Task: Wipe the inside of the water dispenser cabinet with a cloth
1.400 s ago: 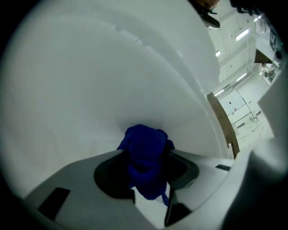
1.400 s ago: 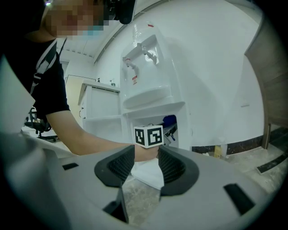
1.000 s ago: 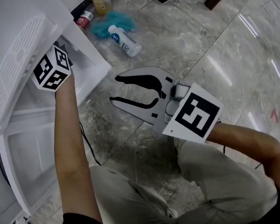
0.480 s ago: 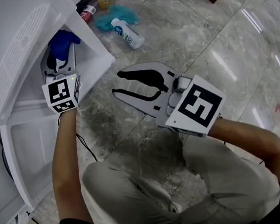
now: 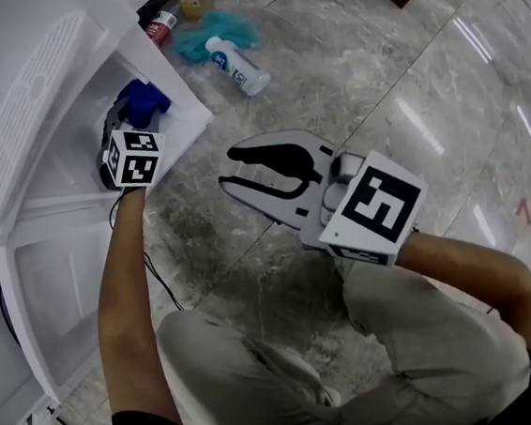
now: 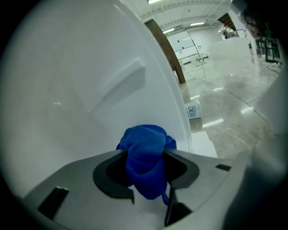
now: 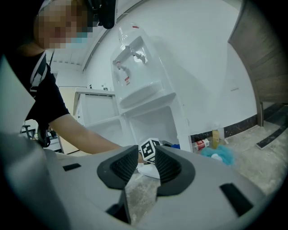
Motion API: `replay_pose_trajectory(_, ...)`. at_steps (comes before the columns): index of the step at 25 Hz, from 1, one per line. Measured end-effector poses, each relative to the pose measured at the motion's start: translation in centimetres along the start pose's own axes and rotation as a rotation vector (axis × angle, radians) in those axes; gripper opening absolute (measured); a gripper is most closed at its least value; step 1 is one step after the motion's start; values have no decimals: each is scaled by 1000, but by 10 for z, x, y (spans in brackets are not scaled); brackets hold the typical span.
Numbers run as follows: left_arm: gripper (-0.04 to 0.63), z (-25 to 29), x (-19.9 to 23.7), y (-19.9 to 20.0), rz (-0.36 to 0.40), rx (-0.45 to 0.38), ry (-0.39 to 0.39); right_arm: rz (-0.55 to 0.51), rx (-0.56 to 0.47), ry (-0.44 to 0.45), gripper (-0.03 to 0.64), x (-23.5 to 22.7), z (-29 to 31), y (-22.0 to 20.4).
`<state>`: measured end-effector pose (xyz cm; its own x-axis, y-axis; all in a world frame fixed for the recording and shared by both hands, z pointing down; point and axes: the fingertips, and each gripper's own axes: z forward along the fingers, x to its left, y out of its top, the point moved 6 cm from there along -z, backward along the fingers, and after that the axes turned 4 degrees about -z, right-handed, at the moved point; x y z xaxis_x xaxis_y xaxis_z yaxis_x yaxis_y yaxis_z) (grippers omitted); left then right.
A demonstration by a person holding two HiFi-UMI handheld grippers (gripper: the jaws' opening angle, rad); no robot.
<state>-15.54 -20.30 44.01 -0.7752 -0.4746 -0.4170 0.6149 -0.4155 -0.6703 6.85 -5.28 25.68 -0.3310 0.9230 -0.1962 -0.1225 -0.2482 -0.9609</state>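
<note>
Our right gripper [image 5: 227, 166] hangs over the floor [image 5: 374, 82], its jaws closing on nothing and narrower than a second ago. Our left gripper [image 5: 126, 118] has dropped lower into the cabinet [image 5: 190, 120] and clamps the blue cloth [image 5: 144, 96] there.

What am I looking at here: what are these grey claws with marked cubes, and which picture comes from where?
There is no robot arm. A person holds a grey two-jaw gripper in each hand, and the marked cubes are parts of the grippers. The head view looks down from the person's head. Each gripper view looks along that gripper's own jaws. The left gripper is clamped on a crumpled blue cloth inside the white water dispenser cabinet. The right gripper hangs over the marble-look floor, its jaws closing with nothing between them. Beside the cabinet lie a fluffy teal cloth and a white plastic bottle.
</note>
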Motion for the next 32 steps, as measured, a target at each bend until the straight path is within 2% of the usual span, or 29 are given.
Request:
replay_pose_trajectory(3,169,16,8,-4,13,41,8,2,0,-8,109,-5,-4,-3)
replay_pose_trajectory(7,169,36,31,3,89,123,53,27,15,-18,107,-10,-9,-8)
replay_pose_trajectory(10,167,43,46,4,64,173,53,44,35,-9,107,-7,-10,-9)
replay_pose_trajectory(14,169,32,34,3,51,145,67,33,19,-5,107,-5,-6,-11)
replay_pose_trajectory(18,169,25,23,0,119,112,94,36,17,14,107,-2,-1,-14)
replay_pose_trajectory(22,167,41,36,6,154,165,111,45,34,22,107,-1,0,-14)
replay_pose_trajectory(24,169,45,45,7,137,195,115,50,38,24,107,0,0,-12)
replay_pose_trajectory(26,167,43,46,8,117,190,126,47,30,3,107,-3,0,-11)
replay_pose_trajectory(28,167,35,37,4,94,164,114,44,19,-11,107,-6,-1,-12)
replay_pose_trajectory(32,169,1,11,-3,71,92,26,29,-10,-4,107,-4,0,-16)
